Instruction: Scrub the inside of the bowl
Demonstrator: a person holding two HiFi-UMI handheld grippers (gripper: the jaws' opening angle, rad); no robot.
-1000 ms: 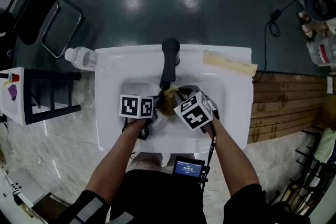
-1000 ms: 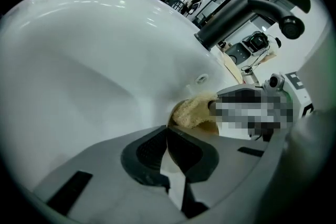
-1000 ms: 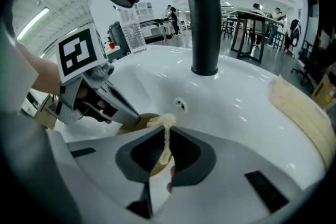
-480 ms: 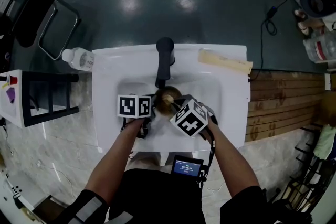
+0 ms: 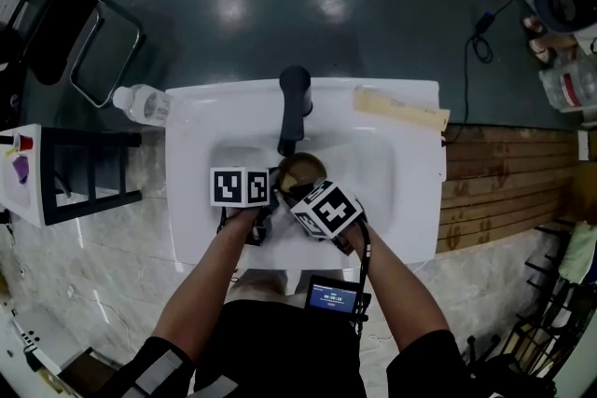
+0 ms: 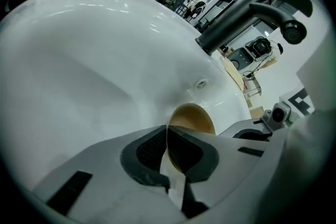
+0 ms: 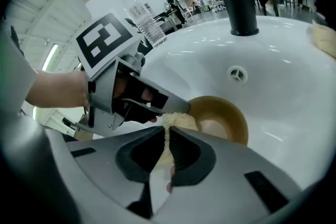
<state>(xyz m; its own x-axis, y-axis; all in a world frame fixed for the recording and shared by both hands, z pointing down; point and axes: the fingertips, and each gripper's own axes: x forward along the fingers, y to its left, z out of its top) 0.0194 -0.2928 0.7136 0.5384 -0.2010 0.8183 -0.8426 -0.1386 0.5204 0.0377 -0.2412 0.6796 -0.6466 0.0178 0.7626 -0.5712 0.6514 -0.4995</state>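
The bowl (image 7: 219, 119) is a small tan-brown one, smooth and shiny inside, with its open side facing the right gripper (image 7: 167, 136). The left gripper (image 6: 167, 135) has its jaws pinched on the bowl's rim. The sponge (image 7: 177, 122) is pale yellow and rough-looking. It's clamped in the right gripper's jaws, right up against the bowl's near rim.

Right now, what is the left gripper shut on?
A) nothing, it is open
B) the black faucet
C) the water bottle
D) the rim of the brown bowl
D: in the left gripper view, the left gripper has its fingers closed on the thin rim of the bowl, which lies in the sink.
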